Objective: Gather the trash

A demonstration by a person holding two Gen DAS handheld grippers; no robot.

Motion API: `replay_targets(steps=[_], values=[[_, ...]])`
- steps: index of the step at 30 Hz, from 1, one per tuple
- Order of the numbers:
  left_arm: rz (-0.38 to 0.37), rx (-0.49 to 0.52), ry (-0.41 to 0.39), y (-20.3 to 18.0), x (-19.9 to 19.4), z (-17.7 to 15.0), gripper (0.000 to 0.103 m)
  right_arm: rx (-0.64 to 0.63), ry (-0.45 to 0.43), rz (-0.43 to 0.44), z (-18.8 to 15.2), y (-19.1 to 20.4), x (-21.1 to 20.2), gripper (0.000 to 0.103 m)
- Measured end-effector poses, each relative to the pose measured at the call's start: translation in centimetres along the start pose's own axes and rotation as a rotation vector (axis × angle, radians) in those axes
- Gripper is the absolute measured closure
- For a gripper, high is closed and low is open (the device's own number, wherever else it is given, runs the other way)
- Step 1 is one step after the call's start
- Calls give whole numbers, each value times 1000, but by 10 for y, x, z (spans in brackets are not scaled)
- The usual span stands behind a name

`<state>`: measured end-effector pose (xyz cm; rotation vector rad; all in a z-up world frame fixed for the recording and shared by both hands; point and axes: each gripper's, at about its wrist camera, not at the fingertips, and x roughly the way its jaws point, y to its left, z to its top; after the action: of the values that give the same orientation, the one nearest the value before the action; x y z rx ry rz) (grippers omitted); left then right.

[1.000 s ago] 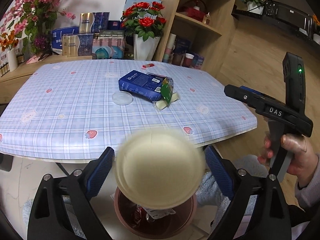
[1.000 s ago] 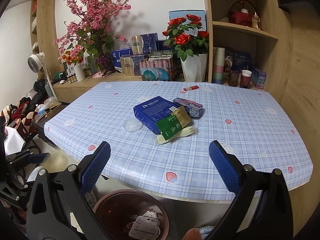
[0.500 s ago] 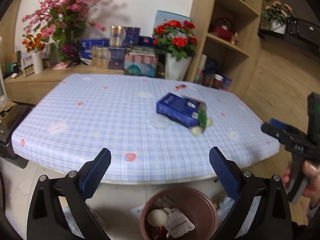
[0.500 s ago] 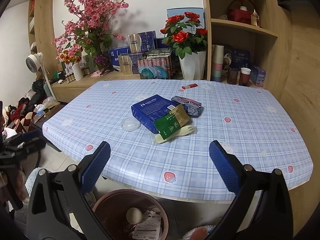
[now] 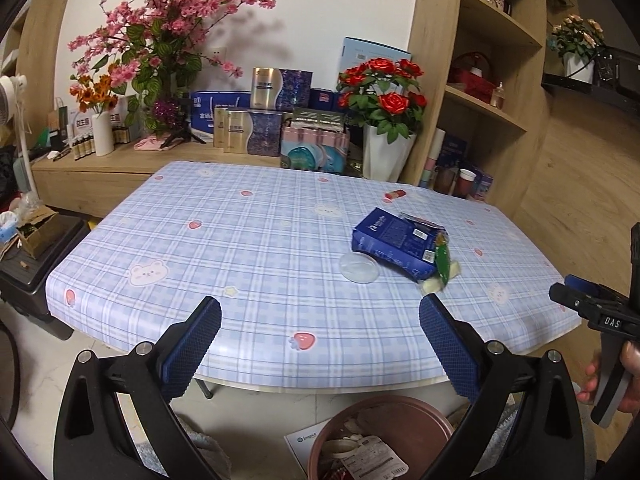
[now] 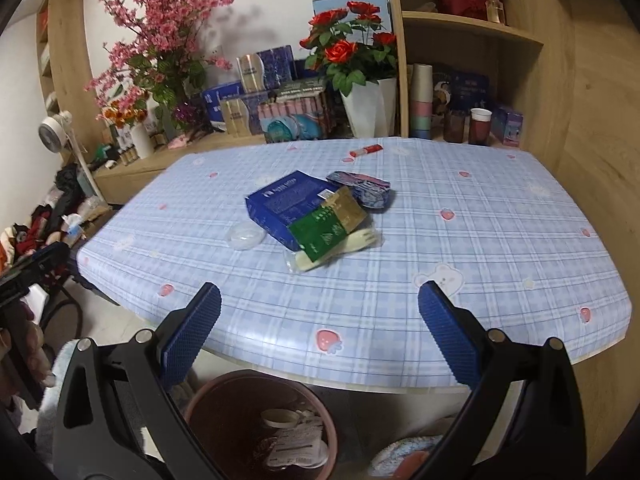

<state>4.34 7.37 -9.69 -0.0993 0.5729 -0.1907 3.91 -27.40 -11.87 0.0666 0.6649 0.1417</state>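
A pile of trash lies mid-table: a blue box, a green and gold packet, a wrapped plastic fork, a clear lid and a crumpled blue wrapper. The blue box and the clear lid also show in the left wrist view. A brown bin with trash inside stands on the floor below the table's front edge; it also shows in the left wrist view. My left gripper is open and empty above the bin. My right gripper is open and empty.
A small red item lies at the table's far side. Vases of flowers, boxes and a wooden shelf stand behind the table. Clutter lies on the floor at the left.
My left gripper let go of the round cream lid, which dropped into the bin. The left gripper then rose and swung left. The right gripper moved a little closer to the table.
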Motion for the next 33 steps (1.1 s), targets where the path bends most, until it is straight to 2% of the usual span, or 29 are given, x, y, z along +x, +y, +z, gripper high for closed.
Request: replay_targets(steps=[13,19,28,31,33], values=[[22,10,7,13,22,-5,6,15,98,-37,-6,-6,35,6],[20,8,16,19,39,-6,6,-6,100,-45,-4,-6,53,6],[22,18,26,23,74,6,6,-3,115,-17,19,-7,107,6],[23,9,38,25,87,9,6,-1,131,28,31,-6,129,6],[21,4,45,25,95,11,6,-3,135,5,41,-3,147,6]])
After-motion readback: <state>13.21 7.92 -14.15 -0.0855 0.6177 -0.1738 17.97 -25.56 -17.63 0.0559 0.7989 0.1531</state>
